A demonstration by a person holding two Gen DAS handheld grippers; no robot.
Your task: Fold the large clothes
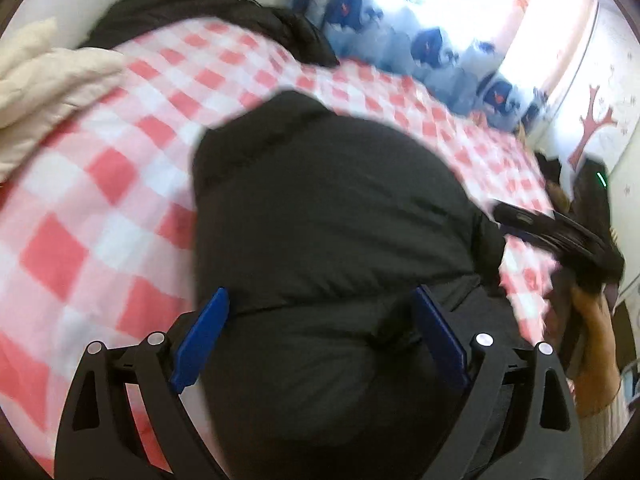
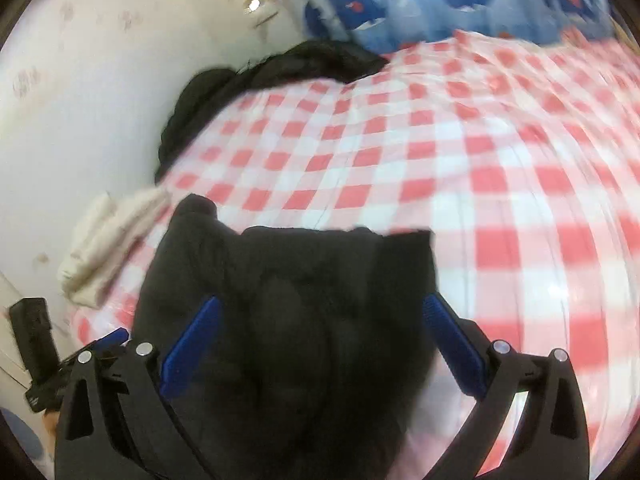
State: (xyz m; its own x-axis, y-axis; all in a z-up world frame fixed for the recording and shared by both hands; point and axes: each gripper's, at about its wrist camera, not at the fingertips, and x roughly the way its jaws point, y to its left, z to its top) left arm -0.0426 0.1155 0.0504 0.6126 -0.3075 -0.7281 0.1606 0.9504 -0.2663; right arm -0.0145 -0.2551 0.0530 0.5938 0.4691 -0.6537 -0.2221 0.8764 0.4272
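between the spread fingers of the left tool (image 1: 320, 336) lies the black padded jacket (image 1: 328, 208), bunched into a compact, roughly folded bundle on the checked bed (image 1: 120, 184). the right tool (image 2: 320, 340) also hangs wide over it, gripping nothing. folding looks mostly done; squaring up seems left. beyond wait a cream garment (image 1: 48, 80) and another dark coat (image 2: 256, 72).

Daylight pours in from a blown-out white window (image 1: 452, 4) past the far edge of the red-and-white checked bedspread (image 1: 132, 152), washing out the blue patterned curtain (image 1: 436, 52) beneath it. Both views are soft with motion blur, worst on the checks at the right edge. The puffy black quilted jacket (image 2: 288, 320) reads as near-featureless dark. Fisheye bending curves everything, and dark vignetting rims the corners.
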